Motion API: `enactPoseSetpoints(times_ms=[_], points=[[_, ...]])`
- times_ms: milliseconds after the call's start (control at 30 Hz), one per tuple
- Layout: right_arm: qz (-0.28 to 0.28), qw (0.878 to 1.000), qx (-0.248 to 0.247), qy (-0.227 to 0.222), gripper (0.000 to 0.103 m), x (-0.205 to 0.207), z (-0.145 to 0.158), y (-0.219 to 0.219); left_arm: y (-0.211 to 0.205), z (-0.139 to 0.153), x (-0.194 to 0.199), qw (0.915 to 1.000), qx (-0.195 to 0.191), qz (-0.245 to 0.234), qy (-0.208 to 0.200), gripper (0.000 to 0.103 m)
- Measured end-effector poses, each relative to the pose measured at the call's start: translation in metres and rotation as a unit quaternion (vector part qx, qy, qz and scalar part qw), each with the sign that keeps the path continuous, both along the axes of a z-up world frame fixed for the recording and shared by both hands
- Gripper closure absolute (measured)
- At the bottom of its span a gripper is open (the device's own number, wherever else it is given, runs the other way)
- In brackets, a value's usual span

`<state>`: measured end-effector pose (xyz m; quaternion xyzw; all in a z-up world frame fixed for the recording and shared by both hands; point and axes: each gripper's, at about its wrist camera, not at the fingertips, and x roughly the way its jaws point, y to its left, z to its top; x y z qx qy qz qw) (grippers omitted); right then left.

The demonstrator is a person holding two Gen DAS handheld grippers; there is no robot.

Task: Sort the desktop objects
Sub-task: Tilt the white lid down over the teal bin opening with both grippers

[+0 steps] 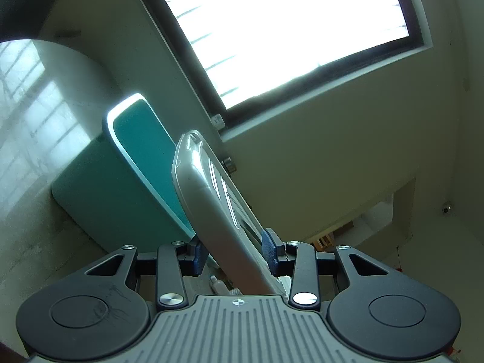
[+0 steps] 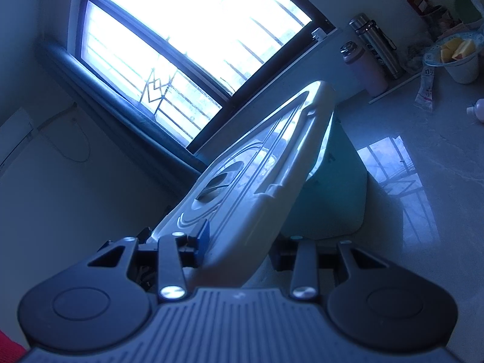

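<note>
A white plastic box lid is held tilted up over a teal storage box. My left gripper is shut on one edge of the lid, its blue pads pressing both faces. My right gripper is shut on the other end of the same lid, with one blue pad visible on its ribbed top; the other finger is hidden under the lid. The teal box sits on the grey desk below the lid.
A bright window fills the background of both views. On the desk at far right stand a pink bottle, a steel flask, a white cup with fruit slices, a sachet and a small white bottle.
</note>
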<state>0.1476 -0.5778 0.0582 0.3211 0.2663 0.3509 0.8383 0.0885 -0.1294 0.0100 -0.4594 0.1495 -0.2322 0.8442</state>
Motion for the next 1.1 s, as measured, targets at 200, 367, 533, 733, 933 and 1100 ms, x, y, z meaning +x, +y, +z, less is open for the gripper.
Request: enactPoseSetpoints(times_ms=[200,367,533,733,933,1100], points=[[0.014,1.0,-0.006,-0.005,0.063,0.021,0.004,0.009,0.008,0.0,0.011,0.9999,-0.001,0.012,0.0,0.064],[0.022,1.0,-0.005,-0.004,0.063,0.04,0.004,0.014,0.014,0.001,0.024,0.9998,-0.006,0.02,-0.001,0.065],[0.028,1.0,-0.005,-0.003,0.062,0.056,0.004,0.017,0.017,0.005,0.038,0.9997,-0.001,0.024,0.004,0.065],[0.03,1.0,-0.003,0.001,0.062,0.075,0.002,0.022,0.023,0.009,0.056,0.9996,0.003,0.026,0.009,0.064],[0.028,1.0,-0.002,0.006,0.062,0.092,0.001,0.024,0.026,0.01,0.074,0.9996,0.005,0.023,0.014,0.065],[0.027,1.0,-0.004,0.008,0.062,0.104,0.001,0.028,0.03,0.009,0.087,0.9996,0.004,0.021,0.02,0.065]])
